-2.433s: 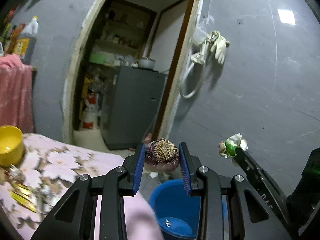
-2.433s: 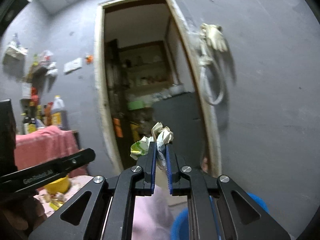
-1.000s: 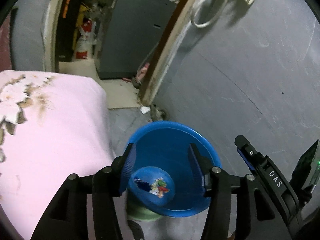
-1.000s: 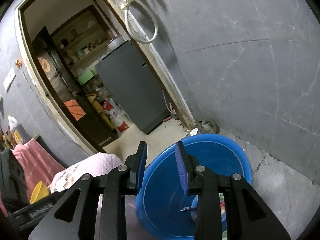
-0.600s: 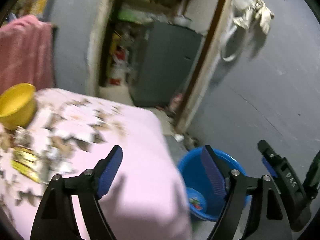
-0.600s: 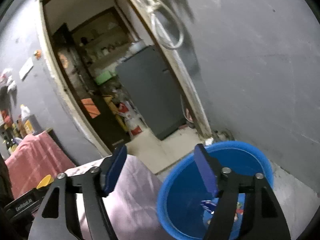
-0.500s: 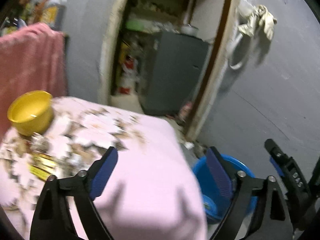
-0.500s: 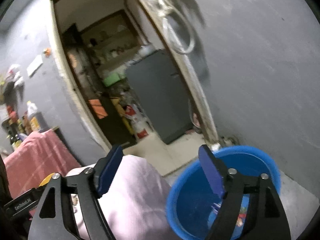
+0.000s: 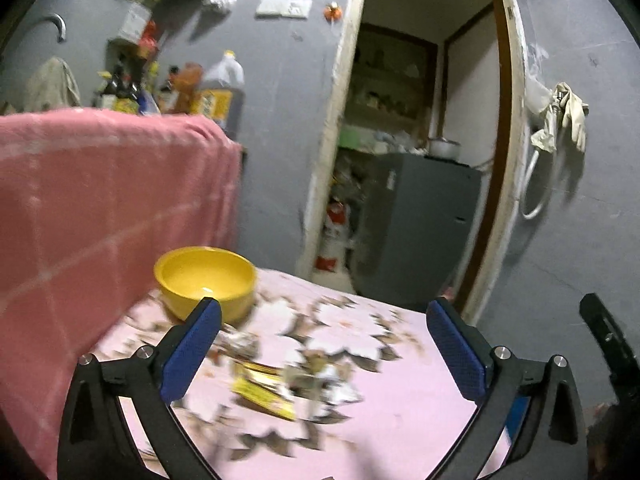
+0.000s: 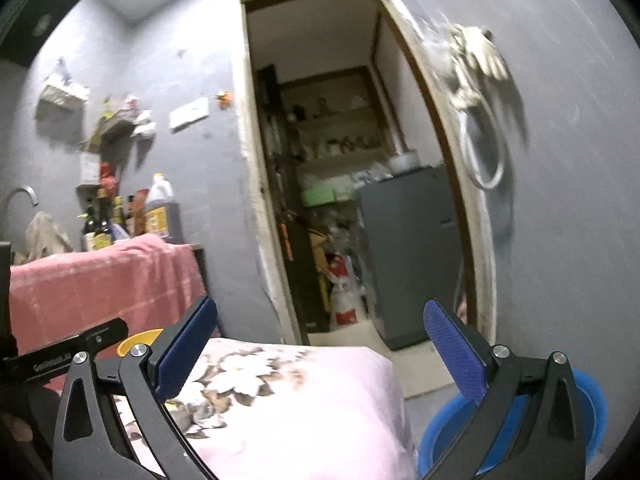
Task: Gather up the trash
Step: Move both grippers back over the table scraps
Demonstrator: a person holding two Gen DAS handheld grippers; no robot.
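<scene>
While both grippers hang over the pink flowered cloth (image 9: 404,408), the remaining trash sits with the left gripper (image 9: 323,354): a yellow wrapper (image 9: 262,390) lies just below the midpoint between its fingers, toward 6 o'clock, its long axis running from 10 to 4 o'clock, with crumpled scraps (image 9: 324,380) beside it. Its jaws are spreading, nothing between them. The right gripper (image 10: 320,354) is likewise opening on nothing, nearer the blue bucket (image 10: 588,404) at its 4 o'clock. The left looks better placed to pick next.
</scene>
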